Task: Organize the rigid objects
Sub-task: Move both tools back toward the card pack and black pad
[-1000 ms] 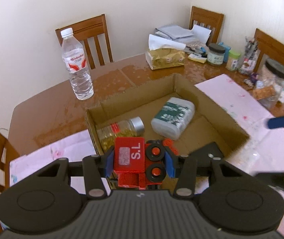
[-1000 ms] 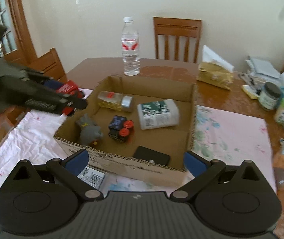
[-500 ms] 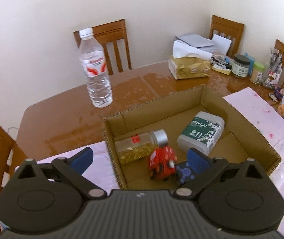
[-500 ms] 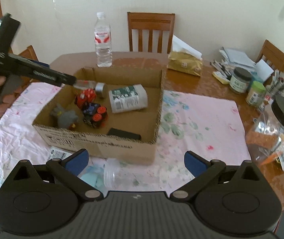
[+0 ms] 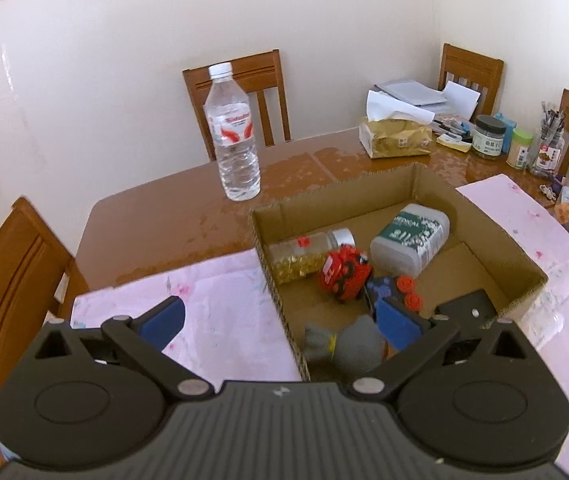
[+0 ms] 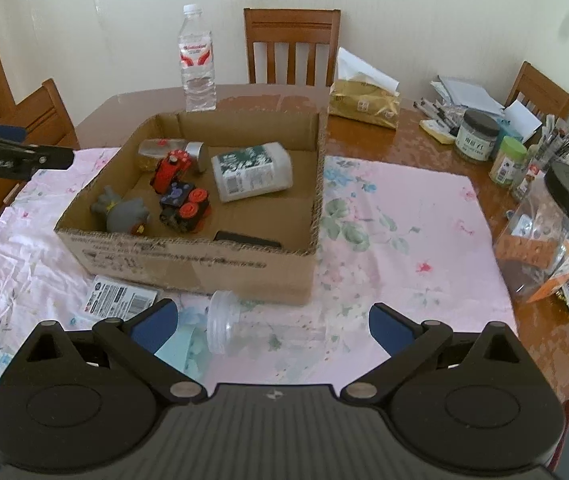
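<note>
An open cardboard box (image 6: 188,258) (image 5: 492,232) sits on the pink floral cloth. In it lie a red toy truck (image 6: 170,170) (image 5: 344,272), a dark toy car with red wheels (image 6: 186,206) (image 5: 394,294), a grey soft toy (image 6: 122,212) (image 5: 348,344), a jar of yellow beads (image 6: 164,152) (image 5: 304,254), a white Medical bottle (image 6: 252,172) (image 5: 410,238) and a black flat object (image 6: 246,239). My left gripper (image 5: 280,322) is open and empty over the box's near left corner. My right gripper (image 6: 270,322) is open, above a clear plastic jar (image 6: 244,330) lying on the cloth.
A water bottle (image 6: 197,60) stands behind the box. A gold tissue pack (image 6: 364,100), small jars (image 6: 476,136) and a big black-lidded jar (image 6: 552,236) fill the right side. A labelled packet (image 6: 118,300) lies in front of the box. Wooden chairs (image 6: 292,46) surround the table.
My left gripper opened and let go of the red toy truck, which now lies in the box; it then pulled back left. My right gripper backed away from the box.
</note>
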### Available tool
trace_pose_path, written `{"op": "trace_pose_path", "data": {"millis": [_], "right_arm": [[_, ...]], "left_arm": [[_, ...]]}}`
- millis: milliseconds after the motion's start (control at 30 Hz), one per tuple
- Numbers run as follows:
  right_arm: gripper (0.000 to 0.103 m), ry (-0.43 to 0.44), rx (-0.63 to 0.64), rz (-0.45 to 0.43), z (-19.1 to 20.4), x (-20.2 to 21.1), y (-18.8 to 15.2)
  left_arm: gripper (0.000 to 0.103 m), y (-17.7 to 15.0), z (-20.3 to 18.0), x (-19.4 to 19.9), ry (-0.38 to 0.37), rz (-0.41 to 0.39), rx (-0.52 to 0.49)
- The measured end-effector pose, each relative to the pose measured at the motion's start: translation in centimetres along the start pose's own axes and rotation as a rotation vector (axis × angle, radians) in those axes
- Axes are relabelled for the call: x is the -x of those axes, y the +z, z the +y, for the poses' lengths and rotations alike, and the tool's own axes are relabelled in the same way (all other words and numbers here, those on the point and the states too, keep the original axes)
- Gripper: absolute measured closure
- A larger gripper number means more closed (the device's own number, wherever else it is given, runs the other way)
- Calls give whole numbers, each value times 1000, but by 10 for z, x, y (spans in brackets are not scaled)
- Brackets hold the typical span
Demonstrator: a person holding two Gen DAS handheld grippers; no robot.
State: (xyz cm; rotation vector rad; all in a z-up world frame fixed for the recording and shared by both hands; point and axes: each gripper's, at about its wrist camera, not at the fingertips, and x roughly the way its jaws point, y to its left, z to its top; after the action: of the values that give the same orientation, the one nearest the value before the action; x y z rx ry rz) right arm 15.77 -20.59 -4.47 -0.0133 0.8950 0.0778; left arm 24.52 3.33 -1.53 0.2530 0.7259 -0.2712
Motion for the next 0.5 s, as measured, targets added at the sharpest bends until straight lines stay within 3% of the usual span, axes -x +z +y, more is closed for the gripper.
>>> {"op": "trace_pose_path", "data": {"millis": [300,500], "right_arm": [[0,117,18,67,30,-14,-38],[0,133,48,137,57,-27,-70]], "left_arm": [[1,-51,3,9,-21,66,23],[1,-82,-2,7,-76,120,13]]}}
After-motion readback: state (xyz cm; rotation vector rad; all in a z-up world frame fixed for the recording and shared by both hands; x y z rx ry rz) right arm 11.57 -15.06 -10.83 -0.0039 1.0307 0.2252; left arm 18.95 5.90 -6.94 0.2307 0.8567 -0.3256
